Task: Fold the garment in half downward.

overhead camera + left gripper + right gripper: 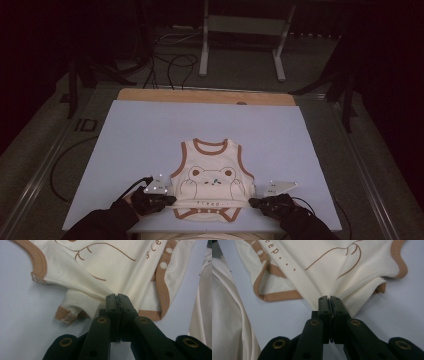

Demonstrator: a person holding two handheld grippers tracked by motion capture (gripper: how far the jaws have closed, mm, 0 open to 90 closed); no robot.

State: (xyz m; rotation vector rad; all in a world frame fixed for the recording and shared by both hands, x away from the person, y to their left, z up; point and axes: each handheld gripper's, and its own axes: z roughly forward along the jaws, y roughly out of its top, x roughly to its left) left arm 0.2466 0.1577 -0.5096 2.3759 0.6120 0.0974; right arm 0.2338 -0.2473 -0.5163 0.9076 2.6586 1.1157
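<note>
A cream baby bodysuit (212,180) lies flat near the table's (140,135) front edge; left gripper (117,298) and right gripper (329,300) each pinch a lower side, folding seemingly just starting.

Both grippers (172,201) (252,202) pinch the bodysuit's (212,180) lower corners.

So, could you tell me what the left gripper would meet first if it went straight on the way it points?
The left gripper is already shut on the bodysuit; going straight on, it would probably just push further into that cloth.
</note>
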